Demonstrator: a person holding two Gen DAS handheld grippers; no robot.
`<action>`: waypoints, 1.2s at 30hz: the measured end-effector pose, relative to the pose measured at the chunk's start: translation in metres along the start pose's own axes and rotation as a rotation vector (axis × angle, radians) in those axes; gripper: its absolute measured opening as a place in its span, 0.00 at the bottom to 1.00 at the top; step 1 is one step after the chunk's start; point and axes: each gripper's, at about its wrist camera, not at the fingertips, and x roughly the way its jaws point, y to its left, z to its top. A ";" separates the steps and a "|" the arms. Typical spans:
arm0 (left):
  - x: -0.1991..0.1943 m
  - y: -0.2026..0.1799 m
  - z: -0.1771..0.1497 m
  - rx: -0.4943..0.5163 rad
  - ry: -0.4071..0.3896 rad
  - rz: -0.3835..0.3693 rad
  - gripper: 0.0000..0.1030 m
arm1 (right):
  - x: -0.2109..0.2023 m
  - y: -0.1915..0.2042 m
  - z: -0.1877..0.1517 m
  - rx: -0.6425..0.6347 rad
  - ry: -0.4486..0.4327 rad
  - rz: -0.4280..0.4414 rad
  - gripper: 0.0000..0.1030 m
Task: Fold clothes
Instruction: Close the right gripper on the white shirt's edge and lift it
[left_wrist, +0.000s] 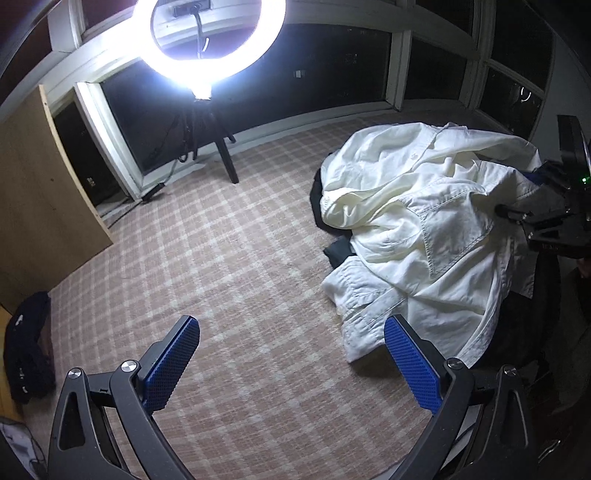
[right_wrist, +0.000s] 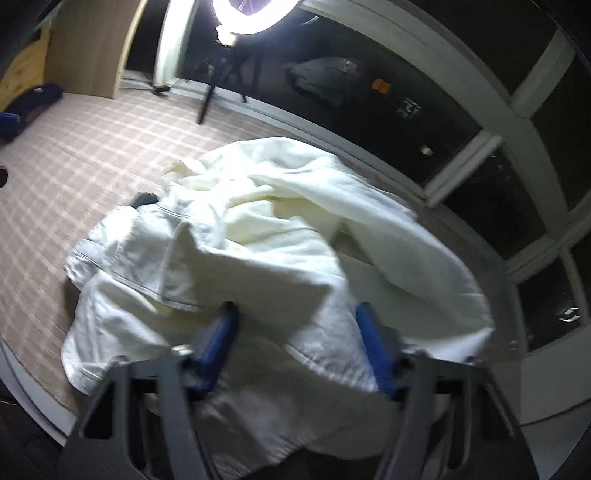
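Left wrist view, open left claw (left_wrist: 291, 332) over bare checked carpet (left_wrist: 229, 258), white garment (left_wrist: 424, 236) hem beside

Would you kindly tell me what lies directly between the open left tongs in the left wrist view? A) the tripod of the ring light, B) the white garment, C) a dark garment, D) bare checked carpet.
D: the left tongs stand open over bare checked carpet, while the white garment lies heaped off to the right, just beyond one blue pad.
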 end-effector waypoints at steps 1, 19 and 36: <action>-0.002 0.003 -0.001 0.001 -0.004 0.008 0.98 | 0.002 0.000 0.002 0.000 -0.002 0.021 0.07; -0.084 0.133 -0.035 -0.120 -0.212 0.046 0.98 | -0.276 0.054 0.233 0.102 -0.571 0.144 0.05; -0.160 0.323 -0.148 -0.325 -0.258 0.200 0.98 | -0.413 0.230 0.336 0.003 -0.817 0.285 0.05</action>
